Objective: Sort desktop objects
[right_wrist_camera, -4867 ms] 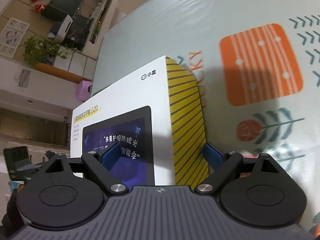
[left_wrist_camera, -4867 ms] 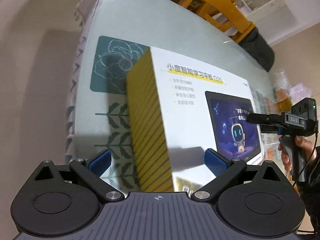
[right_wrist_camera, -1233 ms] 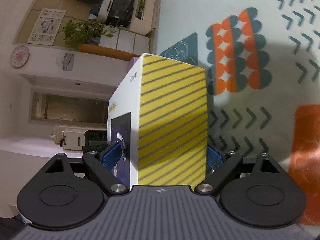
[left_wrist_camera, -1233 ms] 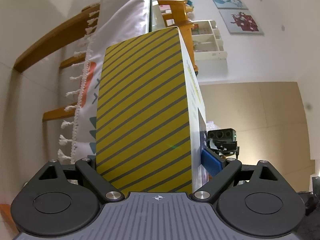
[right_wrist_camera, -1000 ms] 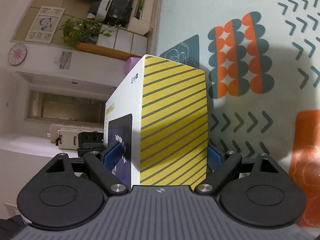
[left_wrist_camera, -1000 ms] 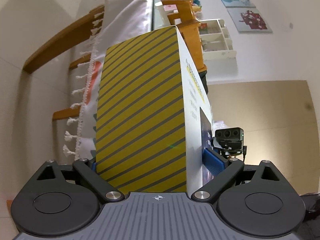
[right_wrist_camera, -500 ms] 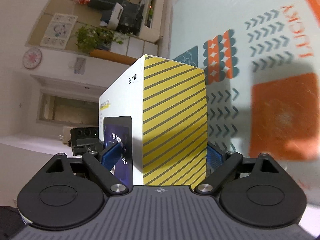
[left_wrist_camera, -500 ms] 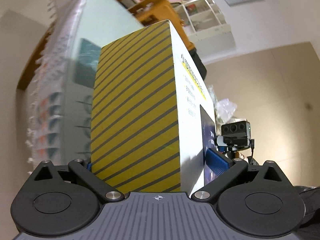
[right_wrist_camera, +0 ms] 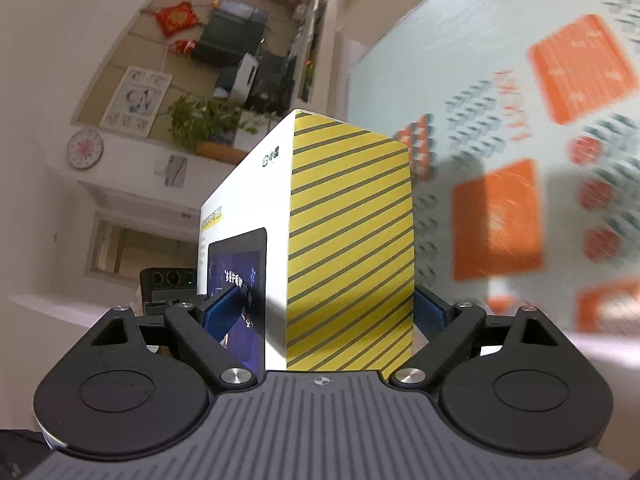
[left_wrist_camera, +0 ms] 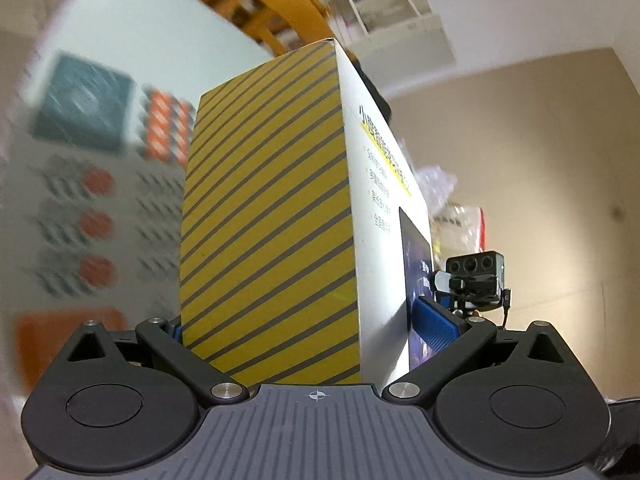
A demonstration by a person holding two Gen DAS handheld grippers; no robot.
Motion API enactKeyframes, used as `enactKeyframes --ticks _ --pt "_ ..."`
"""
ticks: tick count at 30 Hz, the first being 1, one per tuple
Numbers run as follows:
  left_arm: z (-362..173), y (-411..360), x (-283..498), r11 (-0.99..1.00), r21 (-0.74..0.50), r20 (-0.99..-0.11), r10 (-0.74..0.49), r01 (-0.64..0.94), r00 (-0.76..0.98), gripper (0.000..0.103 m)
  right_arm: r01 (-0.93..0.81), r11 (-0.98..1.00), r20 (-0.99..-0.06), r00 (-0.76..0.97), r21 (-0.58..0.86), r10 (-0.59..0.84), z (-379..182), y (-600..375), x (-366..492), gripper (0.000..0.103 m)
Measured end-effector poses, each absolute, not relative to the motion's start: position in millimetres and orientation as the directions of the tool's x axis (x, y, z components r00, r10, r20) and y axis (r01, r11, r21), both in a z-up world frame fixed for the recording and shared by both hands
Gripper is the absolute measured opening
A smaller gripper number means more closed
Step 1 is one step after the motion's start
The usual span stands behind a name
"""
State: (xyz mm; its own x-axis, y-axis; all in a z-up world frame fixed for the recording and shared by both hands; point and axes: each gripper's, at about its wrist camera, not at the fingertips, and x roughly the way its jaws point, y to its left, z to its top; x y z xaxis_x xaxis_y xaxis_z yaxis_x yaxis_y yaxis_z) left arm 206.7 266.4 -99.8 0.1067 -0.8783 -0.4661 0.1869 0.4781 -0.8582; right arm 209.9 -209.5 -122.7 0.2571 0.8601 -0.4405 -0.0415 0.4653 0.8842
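Left wrist view: my left gripper [left_wrist_camera: 308,320] is clamped across the end of the tablet box [left_wrist_camera: 268,208], its jaws having just widened to take that full thickness; the blue pad [left_wrist_camera: 434,322] at 3 o'clock lies flat against the white printed face, the opposite pad mostly hidden behind the yellow striped end at 9 o'clock. The box is off the table, above the patterned tablecloth [left_wrist_camera: 92,168], which lies blurred from 8 to 11 o'clock. The other gripper's camera shows at 3 o'clock beyond the box. A wooden chair [left_wrist_camera: 264,4] stands at 12 o'clock.

Right wrist view: my right gripper [right_wrist_camera: 320,312] grasps the opposite striped end of the same box [right_wrist_camera: 348,240], blue pads pressing both broad faces. Tablecloth at 1 to 3 o'clock; potted plant [right_wrist_camera: 200,120] and wall clock [right_wrist_camera: 85,149] at 10 o'clock
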Motion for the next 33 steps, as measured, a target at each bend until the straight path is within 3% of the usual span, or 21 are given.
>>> enactKeyframes --ticks 7,13,17,21,28,33 --pt "-120 194 177 0.446 -0.870 -0.453 -0.891 0.209 0.013 0.103 0.048 0.470 -0.459 0.323 0.882 0.828 -138 -286 140 0.103" --pt "-128 158 151 0.478 -0.847 -0.499 -0.866 0.234 -0.034 0.103 0.102 0.440 -0.446 0.355 0.892 0.821 -168 -323 108 0.103" --pt "-134 150 143 0.533 -0.809 -0.561 -0.826 0.246 -0.058 0.103 0.136 0.444 -0.460 0.377 0.886 0.804 -187 -337 105 0.103" --pt "-134 156 139 0.545 -0.811 -0.565 -0.824 0.212 -0.041 0.103 0.118 0.419 -0.430 0.395 0.900 0.812 -197 -345 111 0.103" --pt "-128 157 138 0.571 -0.796 -0.588 -0.808 0.200 -0.033 0.103 0.081 0.483 -0.475 0.378 0.872 0.794 -192 -337 125 0.103" --pt "-127 158 142 0.585 -0.790 -0.605 -0.793 0.185 -0.074 0.103 0.064 0.466 -0.454 0.377 0.883 0.808 -186 -334 125 0.103"
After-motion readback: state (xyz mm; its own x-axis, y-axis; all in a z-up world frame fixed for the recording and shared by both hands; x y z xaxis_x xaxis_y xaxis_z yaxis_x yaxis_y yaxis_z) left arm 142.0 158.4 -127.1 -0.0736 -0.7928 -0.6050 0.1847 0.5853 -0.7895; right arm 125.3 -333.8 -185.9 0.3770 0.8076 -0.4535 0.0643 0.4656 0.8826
